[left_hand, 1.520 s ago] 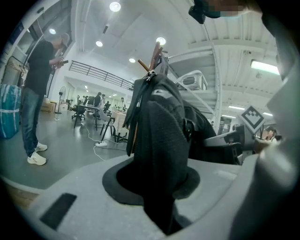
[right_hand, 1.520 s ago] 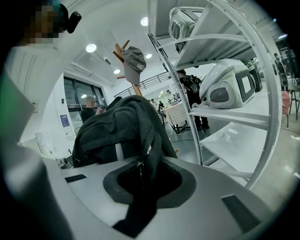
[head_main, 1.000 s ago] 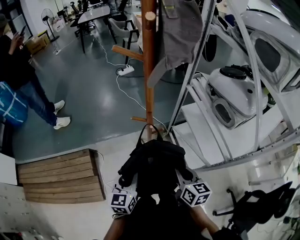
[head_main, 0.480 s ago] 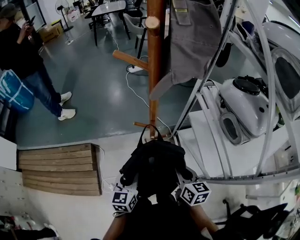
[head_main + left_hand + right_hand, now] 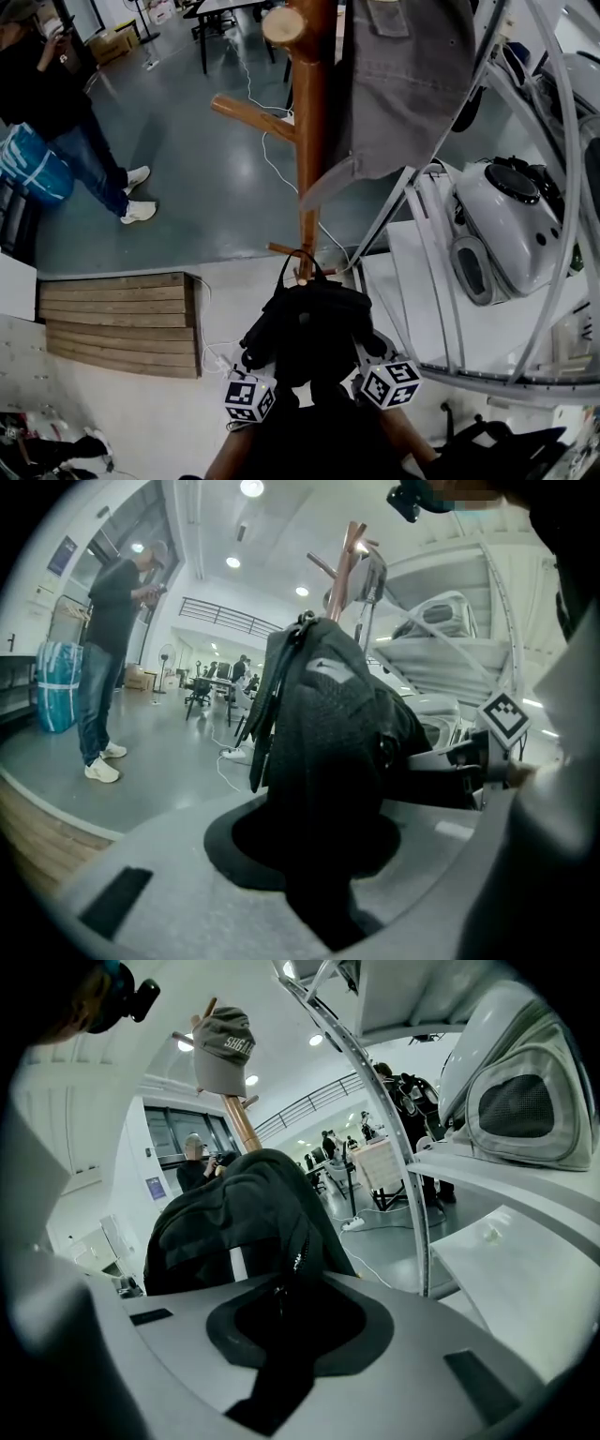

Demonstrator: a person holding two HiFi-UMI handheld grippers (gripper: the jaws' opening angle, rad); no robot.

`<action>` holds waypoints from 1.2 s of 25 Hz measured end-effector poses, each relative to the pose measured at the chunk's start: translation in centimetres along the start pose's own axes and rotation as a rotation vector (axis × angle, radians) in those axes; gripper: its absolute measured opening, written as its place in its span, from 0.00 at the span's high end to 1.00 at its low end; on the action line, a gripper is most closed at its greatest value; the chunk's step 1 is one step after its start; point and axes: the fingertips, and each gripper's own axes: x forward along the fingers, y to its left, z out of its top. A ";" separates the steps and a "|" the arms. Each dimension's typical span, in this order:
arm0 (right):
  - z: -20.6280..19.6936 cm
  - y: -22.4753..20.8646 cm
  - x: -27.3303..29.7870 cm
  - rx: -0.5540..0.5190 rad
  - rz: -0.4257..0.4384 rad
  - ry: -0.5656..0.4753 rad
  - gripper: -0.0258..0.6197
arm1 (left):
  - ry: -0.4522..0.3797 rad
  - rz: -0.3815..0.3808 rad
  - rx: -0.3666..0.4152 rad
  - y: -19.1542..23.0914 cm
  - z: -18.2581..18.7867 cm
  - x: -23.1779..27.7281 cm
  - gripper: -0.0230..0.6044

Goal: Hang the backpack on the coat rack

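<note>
The black backpack (image 5: 307, 326) is held up between my two grippers, its carry loop (image 5: 298, 263) pointing at the foot of the wooden coat rack (image 5: 314, 141). My left gripper (image 5: 323, 892) is shut on the bag's dark fabric; its marker cube (image 5: 248, 398) shows under the bag's left side. My right gripper (image 5: 281, 1372) is shut on fabric by a zipper; its cube (image 5: 392, 382) sits at the bag's right. The bag hides the fingertips in the head view. A grey cap (image 5: 403, 84) hangs on the rack. Bare pegs stick out at the top (image 5: 281, 26) and left (image 5: 248, 117).
A person (image 5: 56, 103) with a blue bag stands on the grey floor at far left. A wooden step (image 5: 117, 323) lies lower left. A white tube frame (image 5: 441, 253) with white pods (image 5: 511, 234) crowds the right. A cable (image 5: 267, 169) runs past the rack's foot.
The coat rack has drawn nearer and looms larger, its top peg now high in view. The backpack keeps its place between both grippers. The person has slid up and left in the picture.
</note>
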 end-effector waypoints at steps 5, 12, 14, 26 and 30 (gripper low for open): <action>-0.1 -0.8 1.1 0.009 0.015 0.026 0.88 | 0.023 0.023 -0.014 0.3 -0.5 1.1 0.81; -0.5 -2.0 2.8 0.018 0.023 0.045 0.88 | 0.041 0.035 -0.020 1.0 -1.1 2.6 0.81; -0.6 -2.4 3.4 0.019 0.021 0.053 0.88 | 0.050 0.039 -0.025 1.2 -1.3 3.2 0.81; -1.0 -4.6 6.8 0.029 0.001 0.090 0.88 | 0.110 0.048 -0.057 2.7 -2.5 7.0 0.81; -1.4 -5.3 7.8 0.031 -0.009 0.102 0.88 | 0.126 0.047 -0.057 3.2 -3.1 8.1 0.81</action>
